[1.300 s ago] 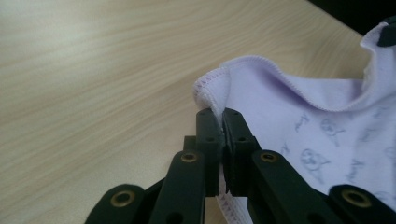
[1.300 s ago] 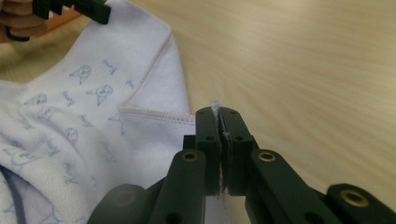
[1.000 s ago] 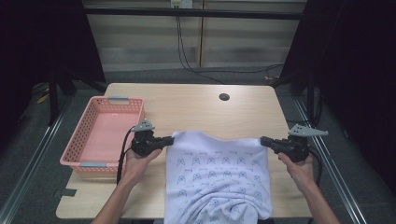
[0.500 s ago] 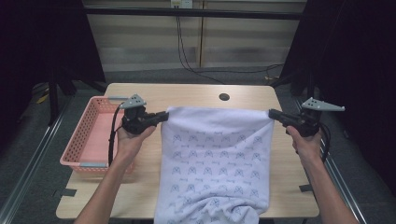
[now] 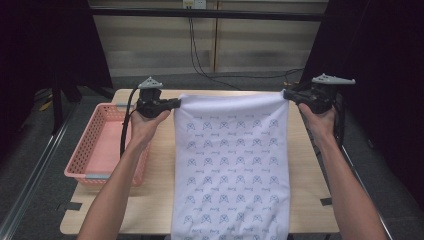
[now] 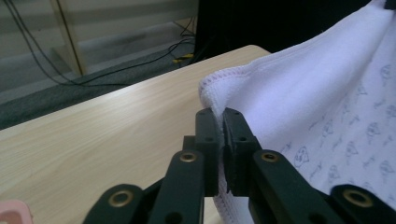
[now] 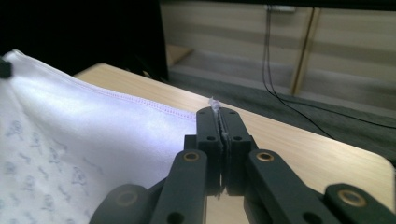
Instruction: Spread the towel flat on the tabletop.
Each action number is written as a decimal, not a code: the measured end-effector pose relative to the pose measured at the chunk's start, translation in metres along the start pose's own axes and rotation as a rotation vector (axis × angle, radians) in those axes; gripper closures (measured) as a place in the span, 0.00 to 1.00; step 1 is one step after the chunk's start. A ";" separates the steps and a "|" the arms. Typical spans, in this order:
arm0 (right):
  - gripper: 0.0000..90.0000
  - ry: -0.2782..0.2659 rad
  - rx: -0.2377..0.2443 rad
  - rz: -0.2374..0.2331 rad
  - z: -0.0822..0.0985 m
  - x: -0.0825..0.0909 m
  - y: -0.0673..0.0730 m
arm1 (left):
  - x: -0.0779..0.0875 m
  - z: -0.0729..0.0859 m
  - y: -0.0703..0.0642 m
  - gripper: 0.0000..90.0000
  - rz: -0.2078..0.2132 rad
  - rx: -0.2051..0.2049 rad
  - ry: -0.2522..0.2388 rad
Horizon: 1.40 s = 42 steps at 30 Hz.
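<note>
Your left gripper [image 5: 175, 103] has its jaws clamped on the left top corner of the white cloth [image 5: 232, 165]. Its jaws have just been easing apart a little, yet in the left gripper view the stitched hem is pinched between the pads [image 6: 232, 135]. Your right gripper [image 5: 287, 95] has its jaws pressed together on the opposite top corner; in the right gripper view a sliver of hem sticks up between the pads [image 7: 208, 126].

The cloth, printed with small blue marks, is stretched taut between the two grippers along its top edge, held up above the far part of the wooden table [image 5: 150, 200]. From there it hangs down toward you and its lower end passes the near table edge.

A pink basket [image 5: 95, 150] sits on the table's left side, under your left forearm, apart from the cloth.
</note>
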State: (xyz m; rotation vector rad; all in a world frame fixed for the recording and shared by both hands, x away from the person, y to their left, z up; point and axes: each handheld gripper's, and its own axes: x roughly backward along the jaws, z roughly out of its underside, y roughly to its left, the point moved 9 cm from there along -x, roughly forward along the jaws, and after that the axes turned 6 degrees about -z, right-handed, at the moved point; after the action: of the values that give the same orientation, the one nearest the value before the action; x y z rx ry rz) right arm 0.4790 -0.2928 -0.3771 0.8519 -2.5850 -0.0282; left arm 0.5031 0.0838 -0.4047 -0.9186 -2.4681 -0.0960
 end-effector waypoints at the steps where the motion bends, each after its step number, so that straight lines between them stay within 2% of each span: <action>1: 0.95 0.018 0.005 0.030 -0.001 -0.006 -0.005 | -0.005 0.001 0.005 0.81 -0.027 0.007 0.017; 2: 0.91 0.026 0.000 0.048 -0.001 -0.011 -0.010 | -0.010 0.002 0.009 0.73 -0.039 0.027 0.024; 3: 0.86 0.030 -0.008 0.073 0.000 -0.014 -0.015 | -0.013 0.004 0.010 0.72 -0.027 0.040 0.030; 4: 0.82 0.027 -0.014 0.095 0.001 -0.016 -0.020 | -0.015 0.006 0.012 0.70 -0.033 0.050 0.037; 5: 0.80 0.027 -0.031 0.101 0.004 -0.018 -0.023 | -0.016 0.009 0.011 0.67 -0.033 0.050 0.039; 7: 0.77 0.040 -0.037 0.102 0.012 -0.018 -0.025 | -0.016 0.013 0.005 0.66 -0.015 0.034 0.041; 8: 0.76 0.048 -0.023 0.092 0.017 -0.017 -0.023 | -0.016 0.015 0.001 0.65 0.003 0.034 0.054; 9: 0.76 0.051 -0.022 0.079 0.022 -0.015 -0.020 | -0.014 0.016 -0.005 0.65 0.040 0.043 0.056; 11: 0.75 0.060 -0.014 0.048 0.031 -0.009 -0.011 | -0.009 0.018 -0.014 0.66 0.054 0.036 0.036; 12: 0.72 0.066 -0.005 0.033 0.036 -0.006 -0.005 | -0.006 0.019 -0.021 0.67 0.084 0.041 0.025; 14: 0.71 0.069 0.003 0.008 0.045 0.002 0.009 | -0.001 0.025 -0.035 0.68 0.097 0.005 0.033; 16: 0.69 0.068 -0.001 -0.025 0.056 0.010 0.023 | 0.005 0.033 -0.049 0.69 0.136 -0.008 0.034; 18: 0.68 0.074 0.000 -0.063 0.070 0.016 0.037 | 0.010 0.042 -0.063 0.70 0.156 -0.031 0.047; 19: 0.68 0.080 0.002 -0.077 0.078 0.019 0.044 | 0.013 0.048 -0.071 0.70 0.184 -0.046 0.054; 21: 0.67 0.110 0.009 -0.101 0.095 0.024 0.056 | 0.017 0.059 -0.083 0.72 0.209 -0.067 0.066; 23: 0.65 0.124 -0.006 -0.134 0.111 0.029 0.067 | 0.015 0.073 -0.091 0.72 0.209 -0.099 0.109; 24: 0.65 0.135 -0.008 -0.146 0.119 0.030 0.072 | 0.014 0.079 -0.094 0.72 0.213 -0.099 0.122; 26: 0.63 0.154 -0.022 -0.159 0.135 0.033 0.079 | 0.010 0.094 -0.099 0.72 0.235 -0.073 0.139; 28: 0.62 0.195 -0.043 -0.155 0.153 0.033 0.084 | 0.002 0.112 -0.102 0.71 0.243 -0.075 0.188; 29: 0.61 0.234 -0.045 -0.159 0.164 0.033 0.087 | -0.001 0.121 -0.104 0.70 0.248 -0.069 0.205; 31: 0.59 0.274 -0.041 -0.178 0.183 0.032 0.094 | -0.007 0.137 -0.107 0.70 0.256 -0.077 0.236; 33: 0.56 0.319 -0.032 -0.183 0.200 0.028 0.098 | -0.012 0.152 -0.106 0.68 0.244 -0.080 0.271; 34: 0.55 0.337 -0.018 -0.171 0.205 0.026 0.098 | -0.014 0.158 -0.106 0.68 0.224 -0.096 0.289; 36: 0.55 0.369 -0.005 -0.173 0.212 0.022 0.100 | -0.015 0.166 -0.107 0.66 0.211 -0.140 0.319; 37: 0.55 0.375 0.007 -0.167 0.214 0.020 0.100 | -0.016 0.167 -0.107 0.66 0.194 -0.136 0.312; 38: 0.55 0.381 0.010 -0.158 0.216 0.018 0.099 | -0.016 0.169 -0.108 0.65 0.197 -0.118 0.313; 39: 0.55 0.387 0.020 -0.151 0.218 0.015 0.098 | -0.016 0.170 -0.108 0.65 0.196 -0.130 0.309; 41: 0.56 0.407 0.073 -0.113 0.222 0.010 0.093 | -0.018 0.176 -0.106 0.65 0.176 -0.167 0.324; 42: 0.56 0.417 0.077 -0.110 0.224 0.008 0.092 | -0.019 0.180 -0.104 0.65 0.167 -0.171 0.328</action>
State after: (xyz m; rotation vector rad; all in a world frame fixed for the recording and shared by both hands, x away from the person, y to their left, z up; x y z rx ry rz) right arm 0.3332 -0.2470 -0.5655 0.9169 -2.1603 0.1976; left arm 0.3726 0.0337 -0.5597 -1.0825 -2.0972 -0.3746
